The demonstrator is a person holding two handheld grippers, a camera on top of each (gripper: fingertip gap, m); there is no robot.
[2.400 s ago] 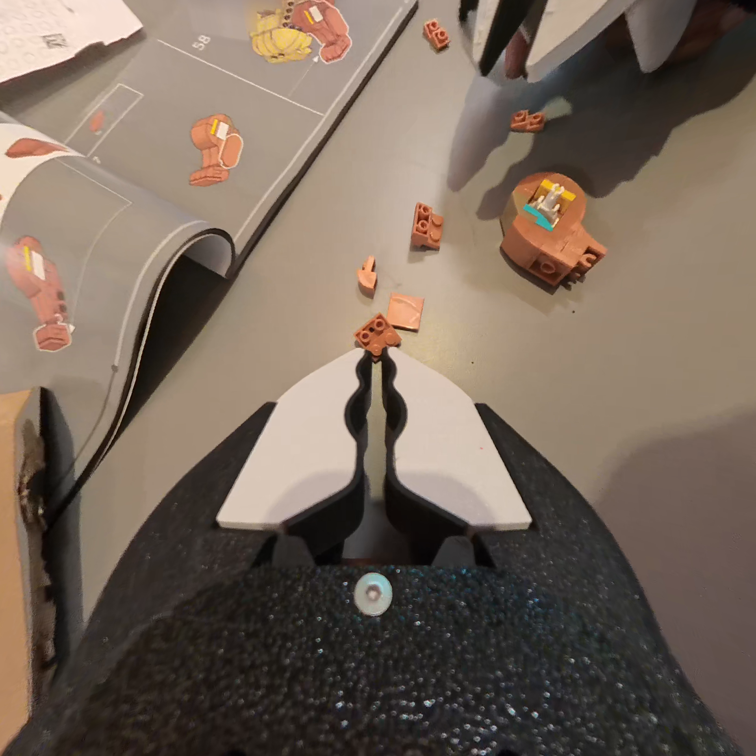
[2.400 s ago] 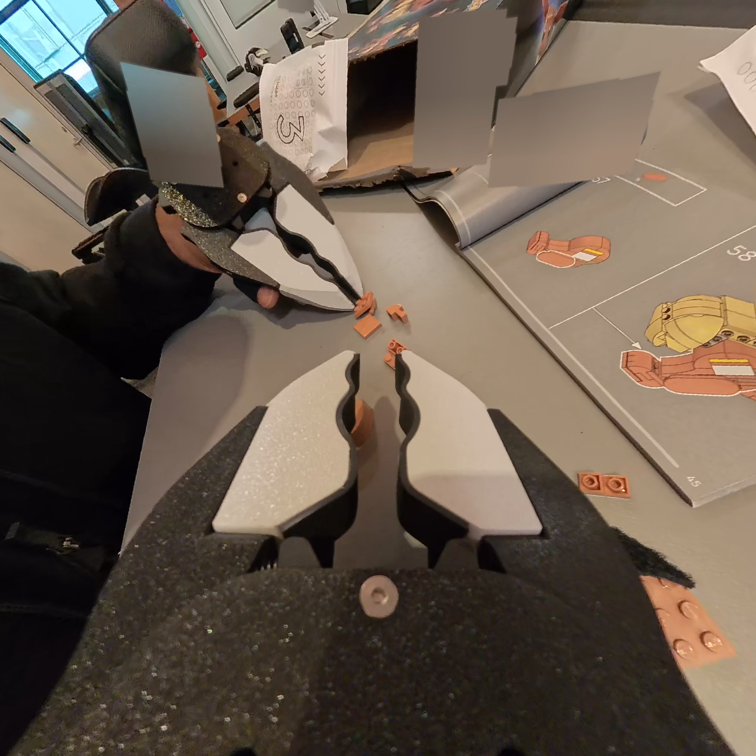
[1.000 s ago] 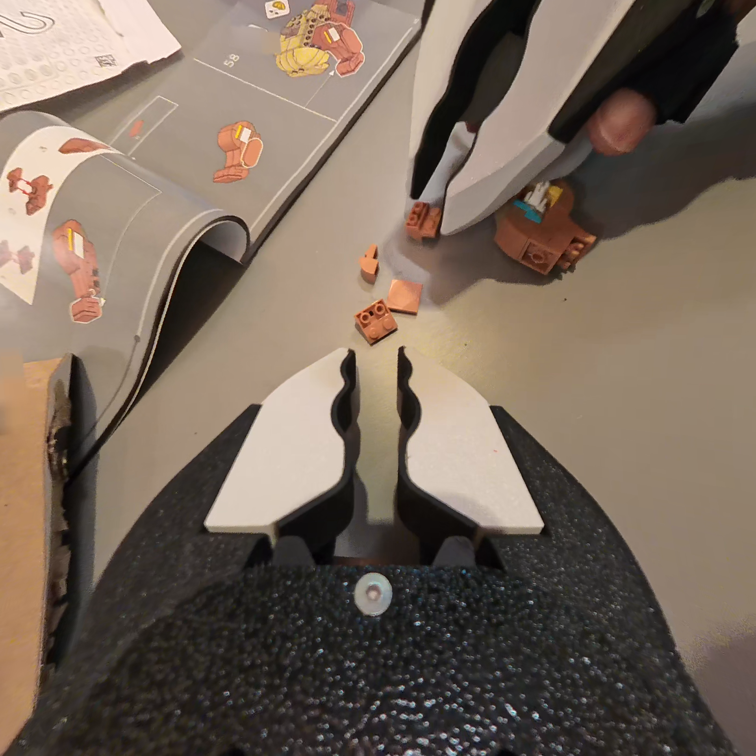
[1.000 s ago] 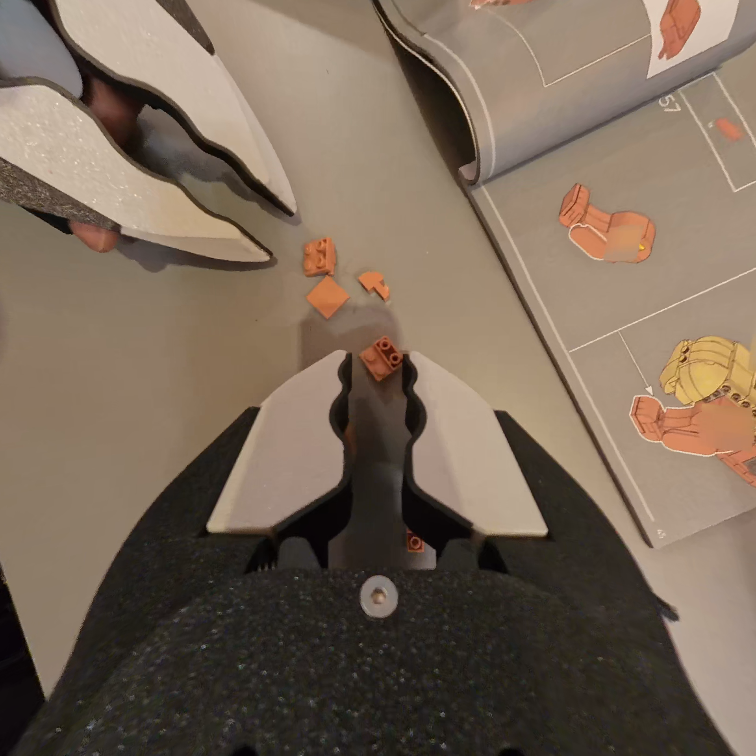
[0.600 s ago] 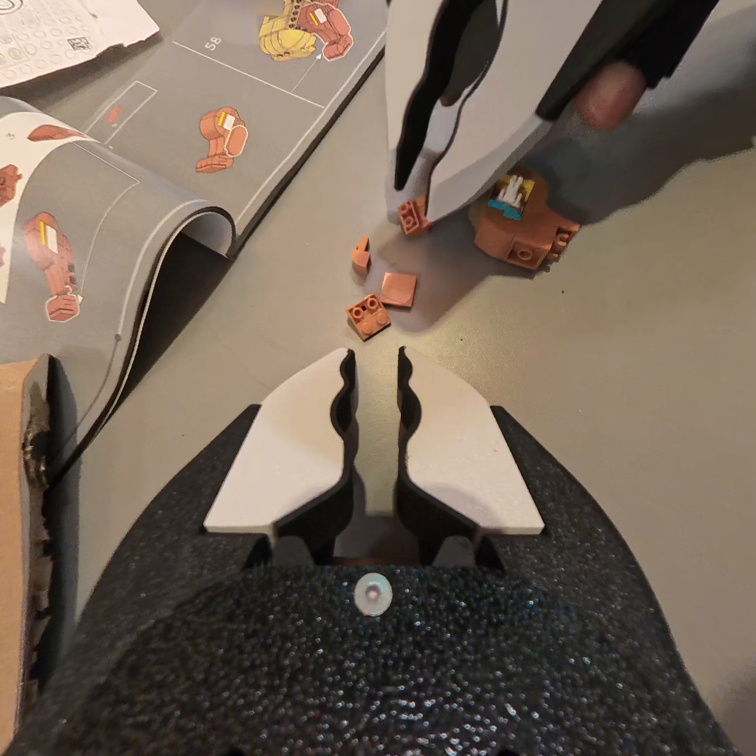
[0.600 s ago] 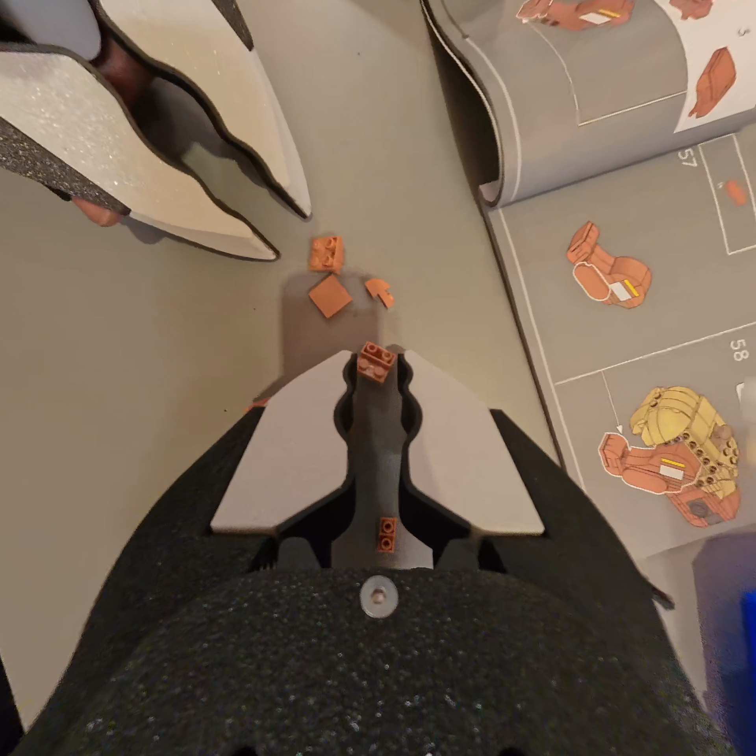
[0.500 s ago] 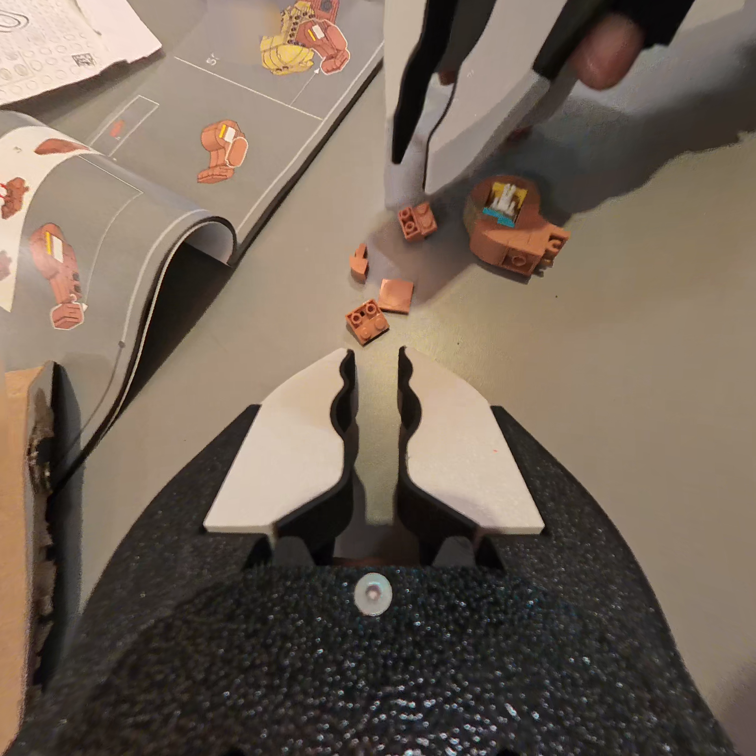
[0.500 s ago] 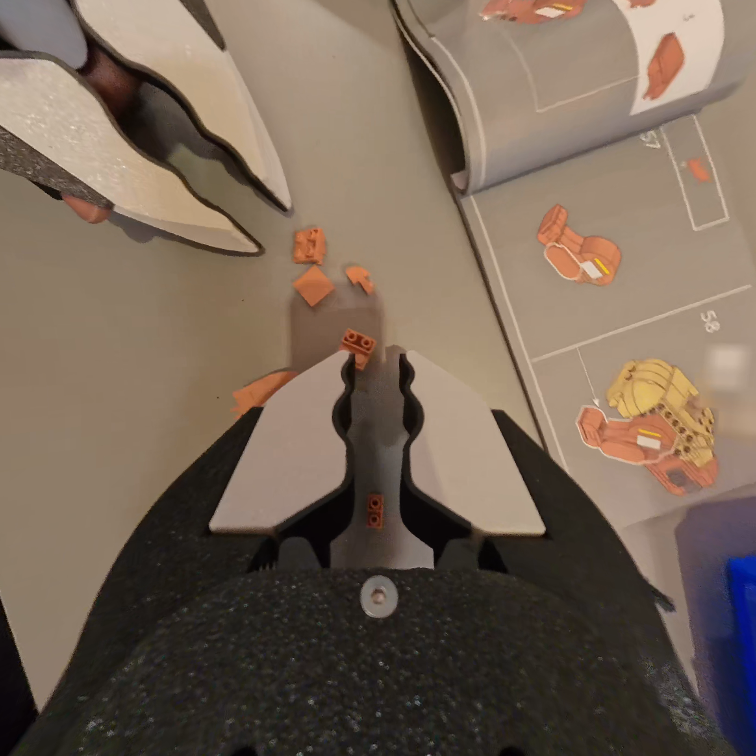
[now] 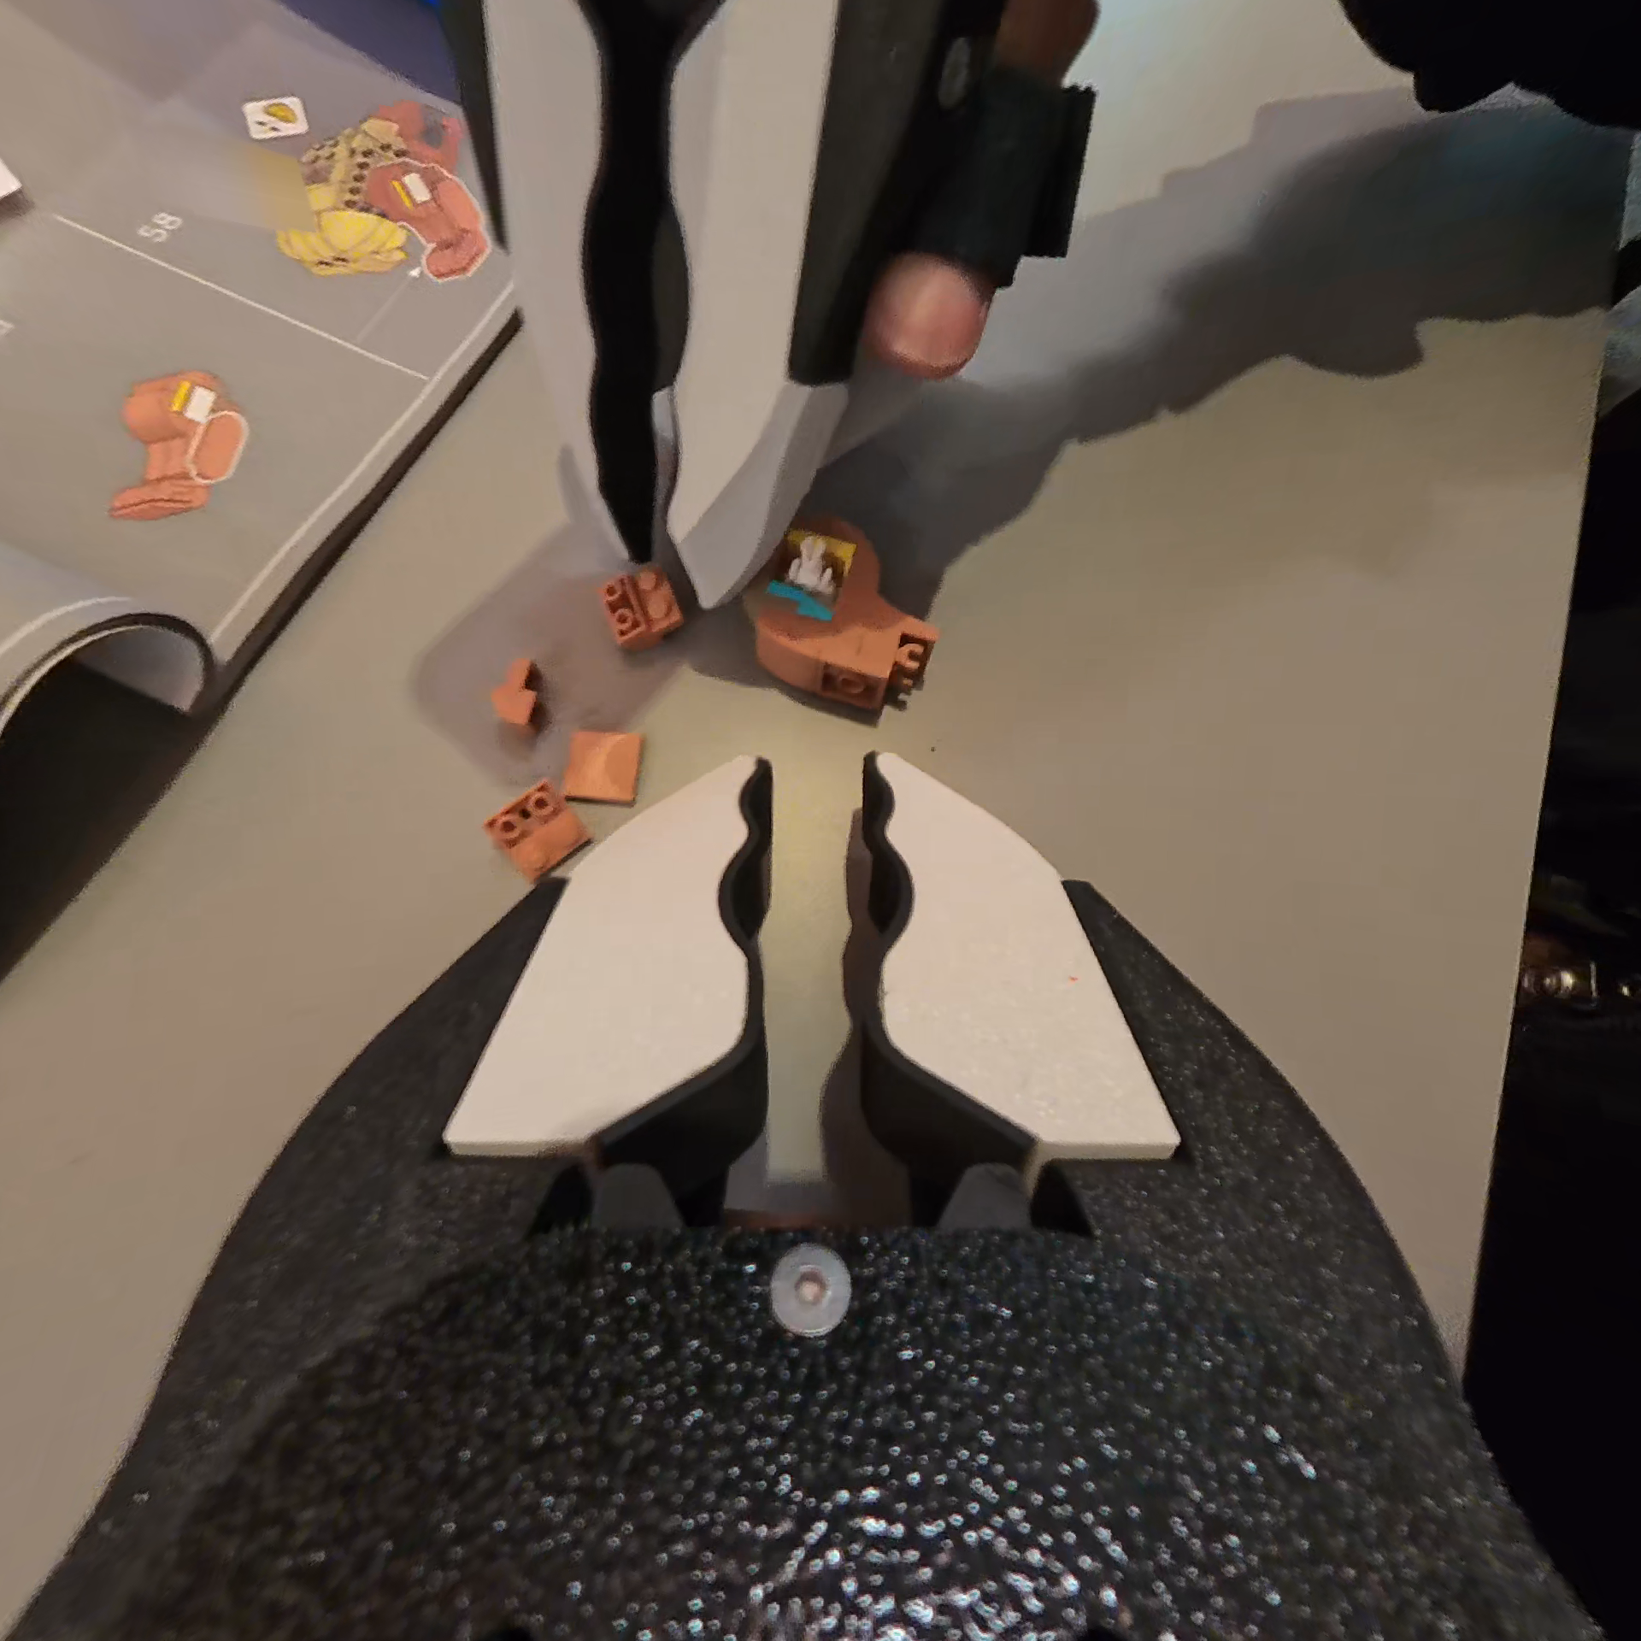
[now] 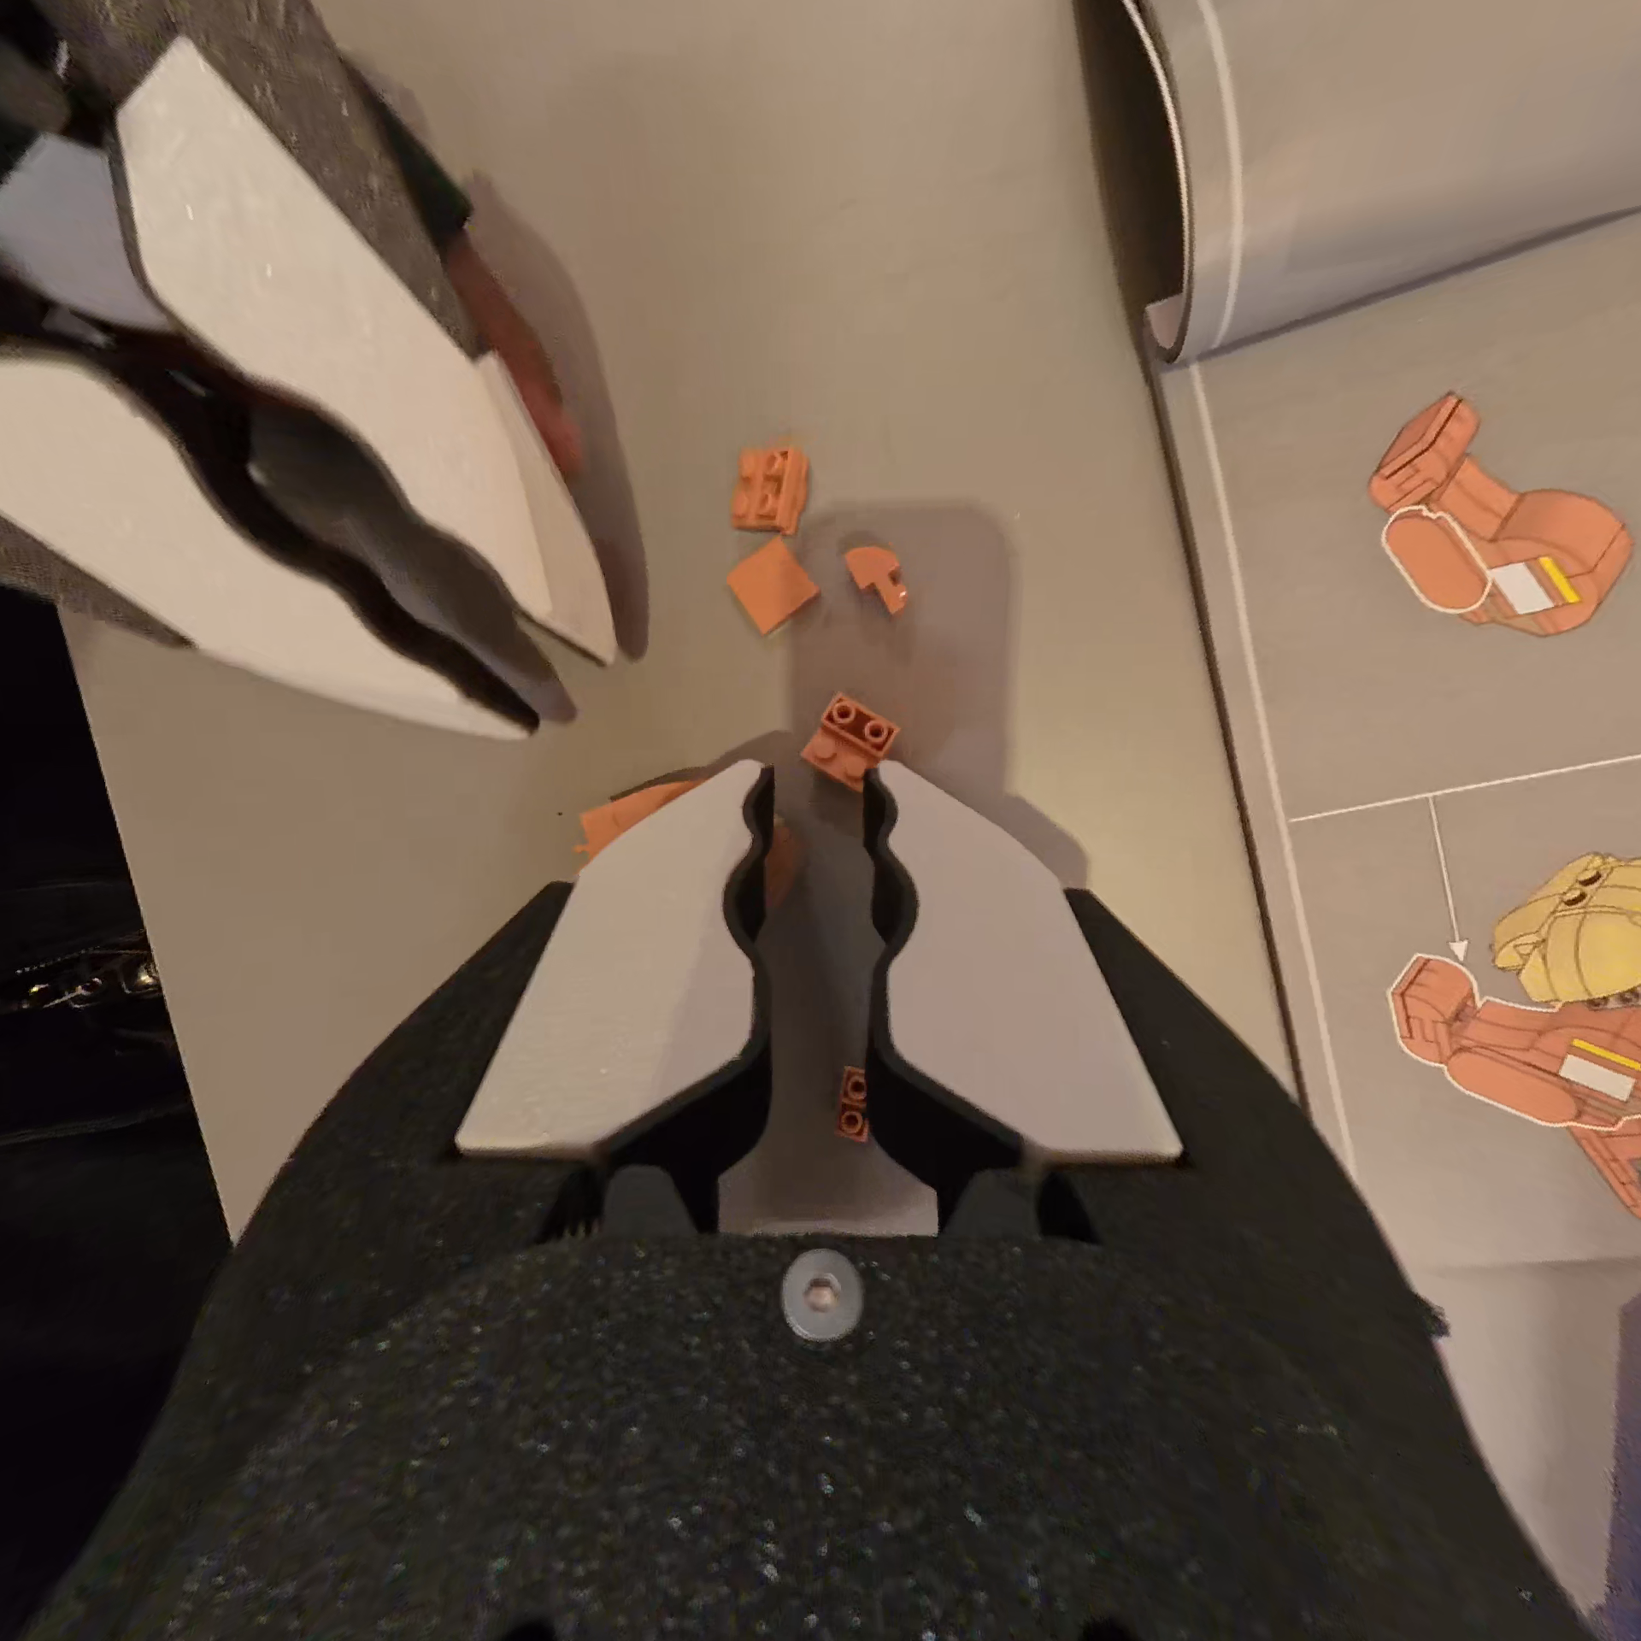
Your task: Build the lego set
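My left gripper [image 9: 817,772] is open and empty just above the grey table [image 9: 1154,799]. To its left lie a stepped brown brick [image 9: 535,826], a flat brown tile [image 9: 604,765] and a small curved piece [image 9: 518,693]. My right gripper [image 10: 817,774] is open. A second stepped brown brick [image 10: 848,741] lies on the table just ahead of its tips, against the right fingertip [image 10: 879,786], not gripped. In the left wrist view the right gripper [image 9: 661,568] points down onto this brick [image 9: 641,608], next to a brown brick assembly [image 9: 835,639].
An open instruction booklet [image 9: 222,355] lies along one side, also in the right wrist view [image 10: 1421,710]. A small brown plate [image 10: 854,1101] lies on the table under my right gripper. The table edge [image 9: 1563,799] is near, with dark space beyond it. Tip to tip, the grippers are about 6 cm apart. The flat brown tile [image 9: 604,765] is about equally far from each gripper, around 4 cm. Look for it in the right wrist view [image 10: 765,583] too.
My left gripper let go of its stepped brick, opened and shifted right. My right gripper came down around the other brick, rose without it and is back down at it, jaws slightly narrower.
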